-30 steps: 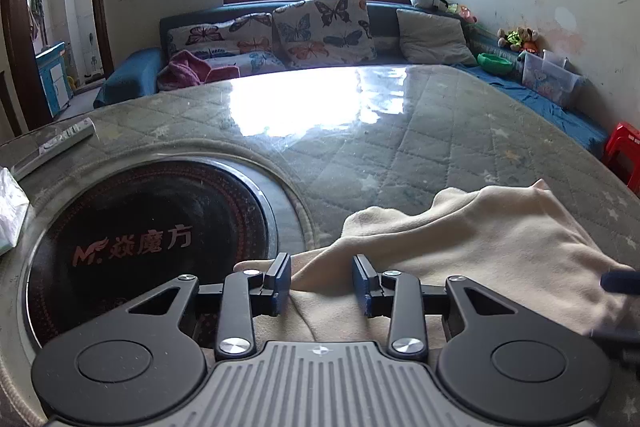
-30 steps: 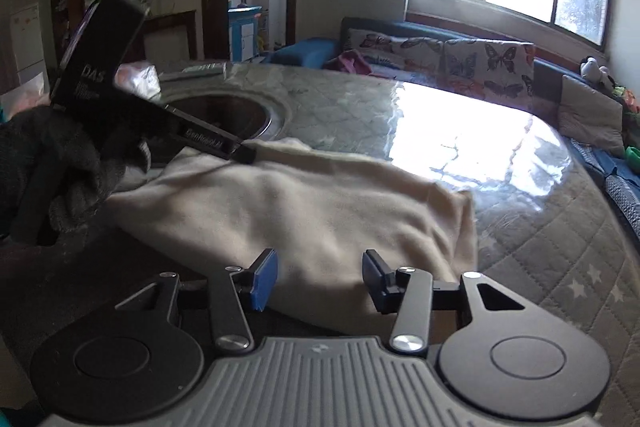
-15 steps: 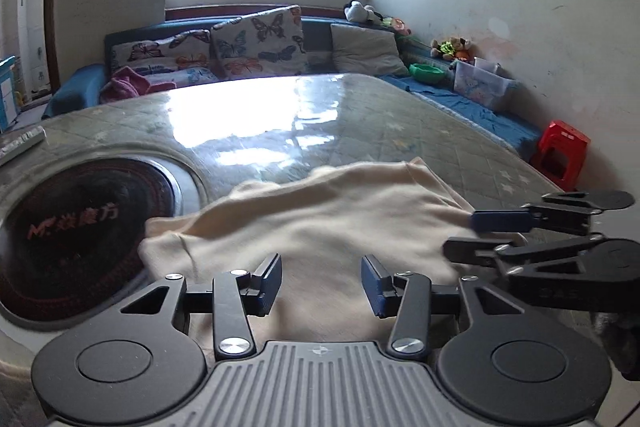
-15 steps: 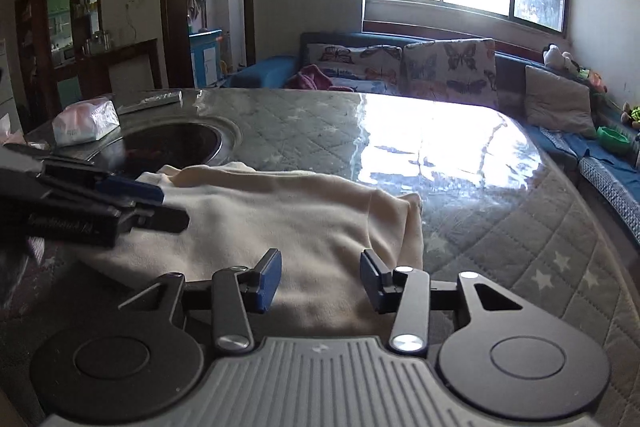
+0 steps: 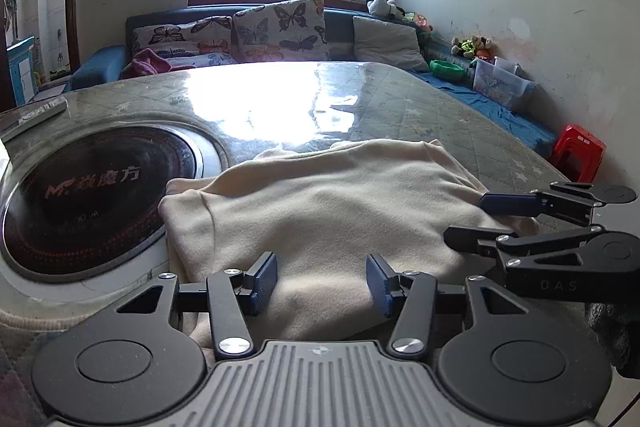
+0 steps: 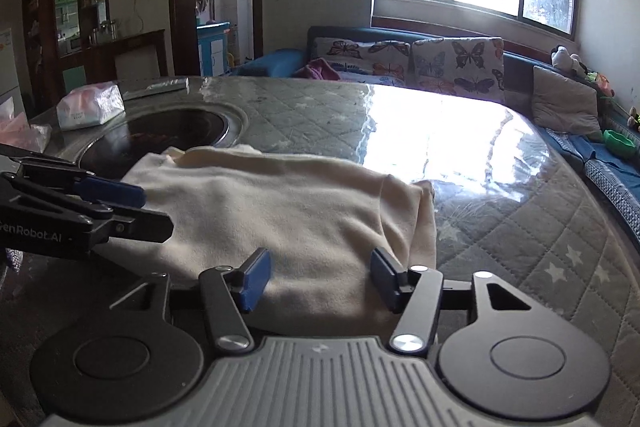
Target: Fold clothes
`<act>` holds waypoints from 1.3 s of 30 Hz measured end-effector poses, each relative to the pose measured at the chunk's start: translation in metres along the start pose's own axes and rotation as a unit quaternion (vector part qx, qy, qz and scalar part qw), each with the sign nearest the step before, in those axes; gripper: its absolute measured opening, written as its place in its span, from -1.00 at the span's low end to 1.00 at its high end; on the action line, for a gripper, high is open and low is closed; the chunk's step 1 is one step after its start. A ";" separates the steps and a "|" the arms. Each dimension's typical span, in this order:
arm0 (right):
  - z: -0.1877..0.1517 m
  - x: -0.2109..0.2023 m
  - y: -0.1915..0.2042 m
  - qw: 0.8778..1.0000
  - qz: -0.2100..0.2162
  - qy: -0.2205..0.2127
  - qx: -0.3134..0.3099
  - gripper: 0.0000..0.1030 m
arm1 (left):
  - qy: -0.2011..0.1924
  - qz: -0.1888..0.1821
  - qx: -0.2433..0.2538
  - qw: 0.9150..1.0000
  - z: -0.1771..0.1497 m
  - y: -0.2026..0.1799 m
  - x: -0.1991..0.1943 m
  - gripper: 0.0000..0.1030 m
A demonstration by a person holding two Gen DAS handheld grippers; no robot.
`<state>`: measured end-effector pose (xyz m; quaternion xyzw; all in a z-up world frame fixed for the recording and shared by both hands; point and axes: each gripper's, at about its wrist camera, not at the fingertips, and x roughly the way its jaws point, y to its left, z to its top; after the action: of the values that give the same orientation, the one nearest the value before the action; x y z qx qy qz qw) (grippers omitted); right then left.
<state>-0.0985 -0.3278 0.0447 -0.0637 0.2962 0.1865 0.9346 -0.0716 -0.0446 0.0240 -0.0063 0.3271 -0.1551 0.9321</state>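
A cream garment [image 5: 328, 211] lies folded in a rough rectangle on the quilted table; it also shows in the right wrist view [image 6: 280, 203]. My left gripper [image 5: 322, 281] is open and empty, just above the garment's near edge. My right gripper [image 6: 318, 279] is open and empty, over the near edge close to the garment's right fold. The right gripper also shows in the left wrist view [image 5: 476, 223] at the garment's right side, jaws apart. The left gripper shows in the right wrist view [image 6: 152, 205] at the garment's left side, jaws apart.
A round black hotplate [image 5: 92, 187] is set into the table left of the garment. A remote [image 5: 36, 113] and a tissue pack [image 6: 90, 107] lie at the far left. A sofa with butterfly pillows [image 5: 276, 29] stands behind; a red stool [image 5: 578, 153] is at right.
Both grippers have pulled back from the garment toward its near edge. The left gripper swung from the garment's left corner to face it squarely. The garment now lies flatter.
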 end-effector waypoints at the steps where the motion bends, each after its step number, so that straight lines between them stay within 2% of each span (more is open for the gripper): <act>1: -0.002 0.001 0.000 1.000 0.001 -0.003 0.000 0.20 | 0.001 0.001 -0.001 1.000 0.001 -0.001 -0.001 0.08; 5: 0.001 -0.001 0.001 1.000 0.004 -0.005 0.001 0.37 | 0.002 0.007 -0.014 1.000 0.006 0.002 -0.006 0.35; 9: 0.006 -0.003 0.005 1.000 0.004 -0.008 -0.006 0.45 | 0.006 0.022 -0.025 0.999 0.008 0.007 -0.009 0.49; 10: 0.007 -0.001 0.006 1.000 0.003 -0.007 -0.008 0.53 | 0.007 0.026 -0.027 0.999 0.008 0.008 -0.010 0.49; 14: 0.006 0.005 0.009 1.000 -0.003 0.001 -0.013 0.60 | 0.005 0.037 -0.032 0.999 0.007 0.013 -0.014 0.50; 20: 0.006 0.009 0.012 1.000 -0.005 0.004 -0.011 0.63 | 0.016 0.046 -0.044 0.998 0.003 0.022 -0.013 0.50; 24: 0.012 0.006 0.014 1.000 -0.007 -0.001 -0.011 0.63 | 0.010 0.045 -0.047 0.998 0.003 0.024 -0.018 0.50; 30: 0.028 -0.002 0.029 0.998 0.018 -0.012 -0.058 0.63 | 0.013 0.063 -0.065 0.996 0.003 0.036 -0.017 0.50; 39: 0.031 -0.005 0.050 0.994 0.043 -0.003 -0.105 0.63 | 0.013 0.073 -0.075 0.994 0.000 0.044 -0.023 0.51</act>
<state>-0.1060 -0.2760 0.0724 -0.1481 0.2749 0.2571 0.9145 -0.0757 0.0037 0.0333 -0.0504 0.3493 -0.0616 0.9336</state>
